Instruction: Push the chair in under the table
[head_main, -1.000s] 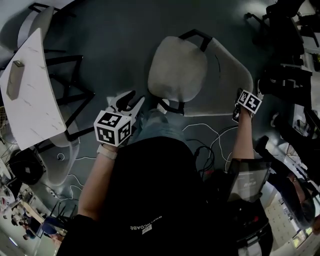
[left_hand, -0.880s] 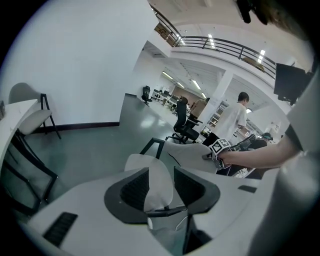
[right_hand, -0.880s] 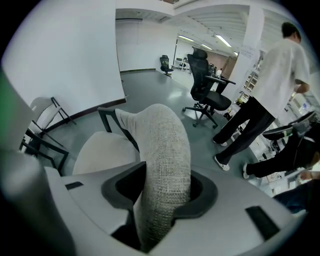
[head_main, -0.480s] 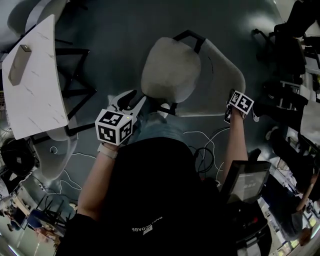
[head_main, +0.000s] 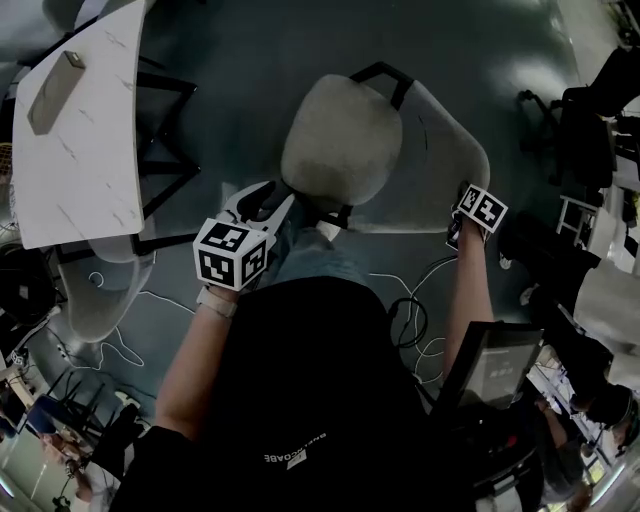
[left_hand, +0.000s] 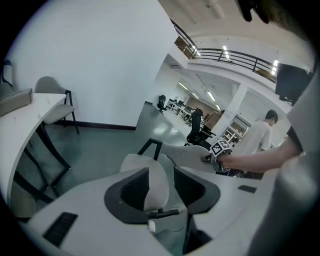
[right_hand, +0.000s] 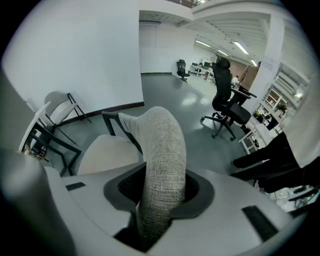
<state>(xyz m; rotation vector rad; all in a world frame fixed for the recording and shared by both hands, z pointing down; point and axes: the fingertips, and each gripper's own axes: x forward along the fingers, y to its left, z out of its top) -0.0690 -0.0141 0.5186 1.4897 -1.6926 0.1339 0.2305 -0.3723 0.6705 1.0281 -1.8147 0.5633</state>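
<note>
The grey chair stands just ahead of me, its seat (head_main: 340, 140) to the left and its backrest (head_main: 445, 150) to the right. The white table (head_main: 85, 150) lies at the upper left, apart from the chair. My left gripper (head_main: 268, 200) is open at the seat's near left edge, and the seat (left_hand: 145, 167) shows through the gap between its pads (left_hand: 160, 187). My right gripper (head_main: 462, 225) sits on the backrest's near right edge. Its jaws have just been closing, and the woven backrest (right_hand: 160, 145) fills the gap of the right gripper (right_hand: 162, 187).
A beige block (head_main: 55, 92) lies on the table. A second pale chair (head_main: 100, 290) stands low at the left beside black table legs (head_main: 160, 130). Cables (head_main: 400, 295) trail on the floor near my feet. Black office chairs (head_main: 590, 110) crowd the right.
Both grippers and the chair have shifted left toward the table. The left gripper now sits closer to the seat's edge. The table has slid up in the view.
</note>
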